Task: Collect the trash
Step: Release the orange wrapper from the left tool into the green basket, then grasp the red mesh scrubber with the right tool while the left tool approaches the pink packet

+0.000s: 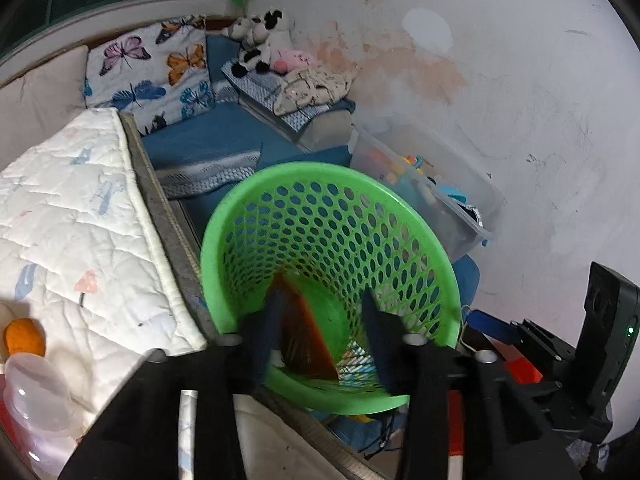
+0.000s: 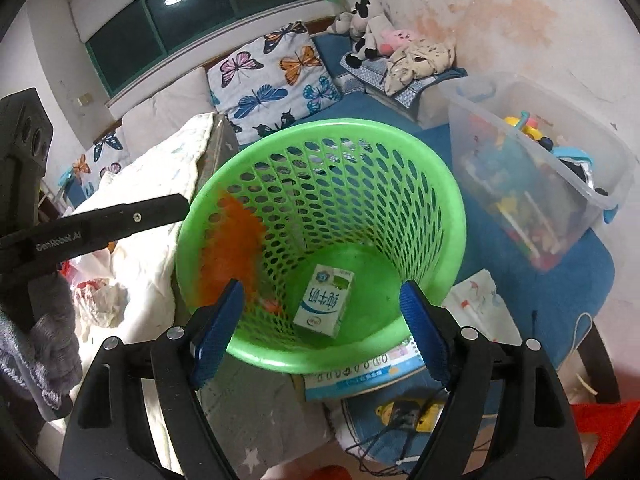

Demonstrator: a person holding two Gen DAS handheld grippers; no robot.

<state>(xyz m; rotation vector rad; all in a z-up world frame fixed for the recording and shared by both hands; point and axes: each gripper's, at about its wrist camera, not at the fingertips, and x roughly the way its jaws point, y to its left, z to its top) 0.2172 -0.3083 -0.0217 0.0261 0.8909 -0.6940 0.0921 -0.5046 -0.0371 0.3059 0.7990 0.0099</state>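
Note:
A green perforated waste basket (image 2: pixel 436 168) stands on the floor by the bed; it also shows in the left wrist view (image 1: pixel 224 240). A white milk carton (image 2: pixel 324 300) lies on its bottom. An orange wrapper (image 2: pixel 232 244), blurred, is inside against the left wall; in the left wrist view the orange wrapper (image 1: pixel 304 328) sits between my left fingers, apart from them. My left gripper (image 1: pixel 324 312) is open over the basket's near rim. My right gripper (image 2: pixel 320 300) is open and empty above the near rim.
A clear plastic bin (image 2: pixel 560 208) of toys stands right of the basket. A quilted bed (image 1: pixel 72 216) lies to the left, with crumpled tissues (image 2: pixel 100 300). A printed booklet (image 2: pixel 360 376) lies under the basket's front edge. A butterfly pillow (image 2: pixel 276 80) and plush toys (image 2: pixel 368 28) lie behind.

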